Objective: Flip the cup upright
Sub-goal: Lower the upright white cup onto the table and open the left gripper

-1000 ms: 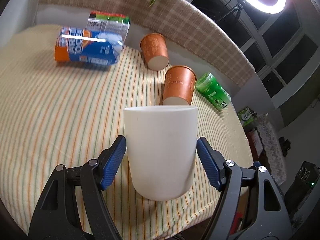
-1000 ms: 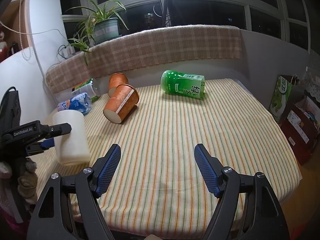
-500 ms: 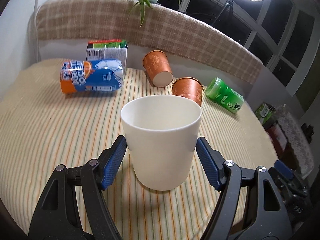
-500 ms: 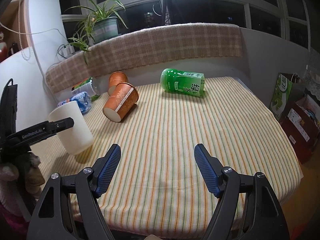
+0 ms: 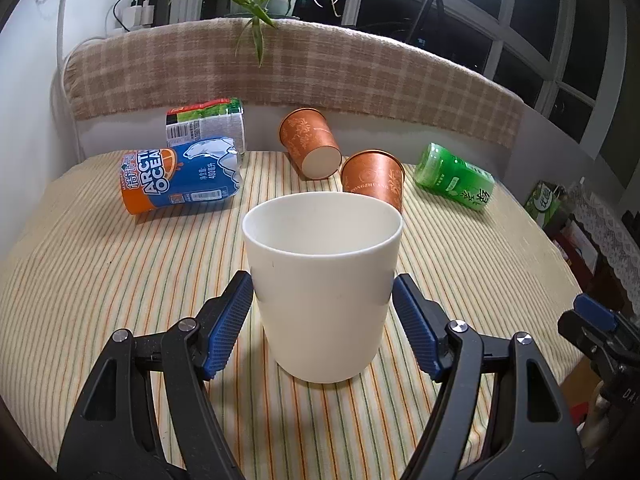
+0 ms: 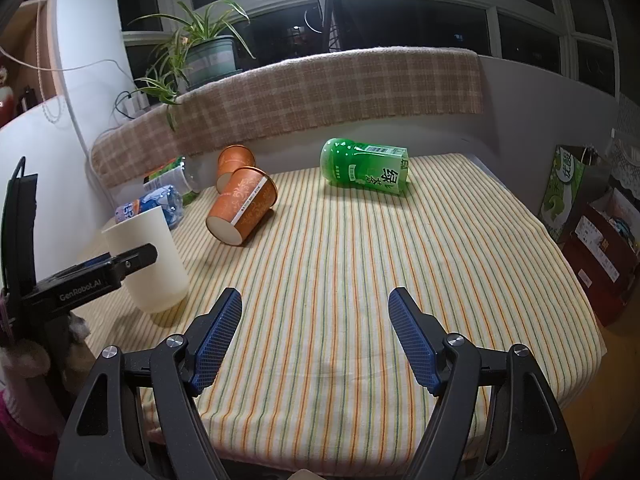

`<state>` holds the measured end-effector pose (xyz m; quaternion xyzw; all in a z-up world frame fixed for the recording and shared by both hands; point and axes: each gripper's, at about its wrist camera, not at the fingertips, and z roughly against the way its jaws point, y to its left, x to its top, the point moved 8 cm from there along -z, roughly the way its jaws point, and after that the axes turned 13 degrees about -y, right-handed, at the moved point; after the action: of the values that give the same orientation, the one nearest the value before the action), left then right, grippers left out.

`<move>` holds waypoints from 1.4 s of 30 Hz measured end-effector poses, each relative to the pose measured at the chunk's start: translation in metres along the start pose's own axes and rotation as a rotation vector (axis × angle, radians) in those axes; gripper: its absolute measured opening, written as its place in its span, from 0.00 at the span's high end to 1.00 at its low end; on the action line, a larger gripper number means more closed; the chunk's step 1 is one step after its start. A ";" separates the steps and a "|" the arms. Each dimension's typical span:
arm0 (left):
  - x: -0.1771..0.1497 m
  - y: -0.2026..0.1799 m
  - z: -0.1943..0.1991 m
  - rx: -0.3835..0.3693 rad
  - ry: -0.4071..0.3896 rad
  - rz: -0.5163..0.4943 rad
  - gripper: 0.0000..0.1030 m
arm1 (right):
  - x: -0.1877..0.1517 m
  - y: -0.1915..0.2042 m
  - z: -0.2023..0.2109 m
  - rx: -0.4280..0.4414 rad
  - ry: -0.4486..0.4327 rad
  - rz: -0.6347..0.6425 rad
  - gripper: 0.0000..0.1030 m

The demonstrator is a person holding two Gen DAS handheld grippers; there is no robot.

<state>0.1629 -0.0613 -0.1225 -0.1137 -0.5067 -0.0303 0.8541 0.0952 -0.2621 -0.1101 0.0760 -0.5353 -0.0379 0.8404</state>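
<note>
A plain white cup stands upright, mouth up, on the striped tablecloth. My left gripper is around it, blue pads at both sides and touching its walls. The cup also shows at the left of the right wrist view, with the left gripper's black arm across it. My right gripper is open and empty, low over the cloth near the table's front edge.
Two orange paper cups lie on their sides behind the white cup. A blue and orange bottle, a green-labelled bottle and a green bottle lie further back. Boxes stand off the table's right edge.
The white cup has turned from tilted, held above the table, to upright with its base on the cloth. The left gripper lowered with it. The right gripper has not moved.
</note>
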 end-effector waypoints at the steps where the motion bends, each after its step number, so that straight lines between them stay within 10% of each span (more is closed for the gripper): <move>1: -0.001 0.000 0.001 0.000 0.000 -0.004 0.28 | 0.000 0.000 0.000 0.000 0.000 0.000 0.26; 31: -0.019 -0.004 0.018 -0.078 0.069 0.054 0.23 | 0.005 0.010 0.009 0.015 -0.022 0.004 0.26; 42: -0.015 0.018 0.059 0.004 -0.039 0.022 0.23 | 0.014 0.031 0.014 0.041 -0.071 0.030 0.26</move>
<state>0.1077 -0.0313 -0.1117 -0.1183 -0.5220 -0.0177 0.8445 0.0877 -0.2347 -0.0867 0.0840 -0.5667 -0.0169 0.8194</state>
